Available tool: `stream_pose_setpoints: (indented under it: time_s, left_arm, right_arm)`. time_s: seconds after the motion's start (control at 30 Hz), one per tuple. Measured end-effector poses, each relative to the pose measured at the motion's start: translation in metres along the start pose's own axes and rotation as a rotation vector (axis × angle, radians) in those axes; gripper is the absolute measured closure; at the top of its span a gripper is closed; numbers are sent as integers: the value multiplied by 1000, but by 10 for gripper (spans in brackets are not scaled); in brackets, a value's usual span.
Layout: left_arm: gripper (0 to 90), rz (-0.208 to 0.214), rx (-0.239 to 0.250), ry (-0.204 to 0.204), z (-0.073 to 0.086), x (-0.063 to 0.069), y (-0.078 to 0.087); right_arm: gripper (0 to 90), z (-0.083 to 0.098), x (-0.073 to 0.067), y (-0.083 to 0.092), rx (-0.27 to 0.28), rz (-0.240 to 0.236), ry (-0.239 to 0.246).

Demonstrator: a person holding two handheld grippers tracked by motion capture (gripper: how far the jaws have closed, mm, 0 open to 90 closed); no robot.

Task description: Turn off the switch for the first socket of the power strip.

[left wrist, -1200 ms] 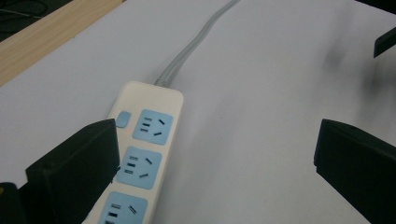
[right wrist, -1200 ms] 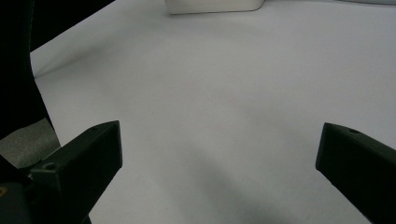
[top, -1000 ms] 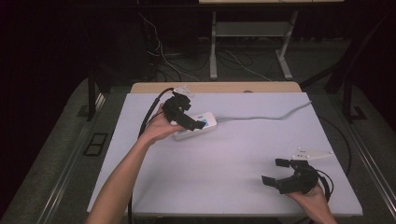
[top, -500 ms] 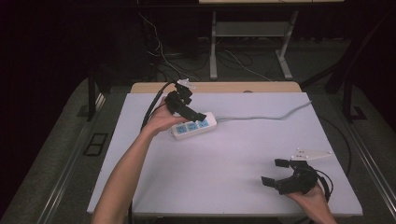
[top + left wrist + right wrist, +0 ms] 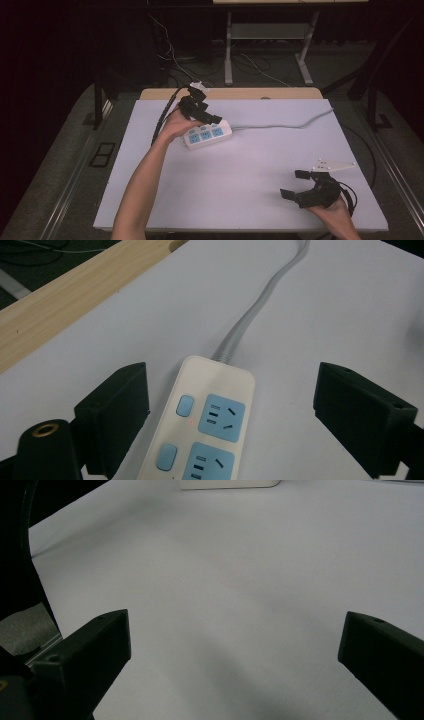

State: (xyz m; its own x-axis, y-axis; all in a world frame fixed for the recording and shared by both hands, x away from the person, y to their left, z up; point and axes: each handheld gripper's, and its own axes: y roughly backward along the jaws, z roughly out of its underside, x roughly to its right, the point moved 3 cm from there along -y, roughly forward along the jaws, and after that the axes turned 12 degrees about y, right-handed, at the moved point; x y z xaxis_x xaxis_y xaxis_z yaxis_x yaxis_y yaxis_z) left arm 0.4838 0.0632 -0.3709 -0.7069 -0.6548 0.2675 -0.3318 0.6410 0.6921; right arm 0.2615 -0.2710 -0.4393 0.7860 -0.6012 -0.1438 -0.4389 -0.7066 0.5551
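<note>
A white power strip with blue sockets lies on the white table at the back left. Its grey cord runs off toward the right edge. My left gripper hovers just above the strip's far end, open and empty. In the left gripper view the strip lies between the two spread jaws of the left gripper, cord leading away. My right gripper rests open near the front right corner. In its own view the right gripper frames bare table, the strip's edge at top.
A wooden strip borders the table's far edge. Black cables trail from the left gripper off the back left. Beyond the table stand a dark floor, loose wires and a metal stand.
My left gripper has lifted up and back off the power strip, which now shows more fully and has shifted slightly. The right gripper has stayed still.
</note>
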Motion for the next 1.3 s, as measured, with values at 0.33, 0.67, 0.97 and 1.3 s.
stream_pose_setpoints:
  time_s: [0.33, 0.67, 0.97, 1.3]
  left_arm:
    - [249, -16, -8, 18, 3, -9, -13]
    - [461, -48, -12, 36, 5, -17, -20]
    - [764, -10, -2, 132, 7, -29, -24]
    - [890, -17, -11, 177, 11, -35, -35]
  right_arm:
    - [4, 0, 0, 0, 0, 2, 0]
    - [4, 0, 1, 0, -1, 3, 2]
    - [4, 0, 1, 0, -3, 3, 4]
    - [4, 1, 1, -1, -7, 1, 8]
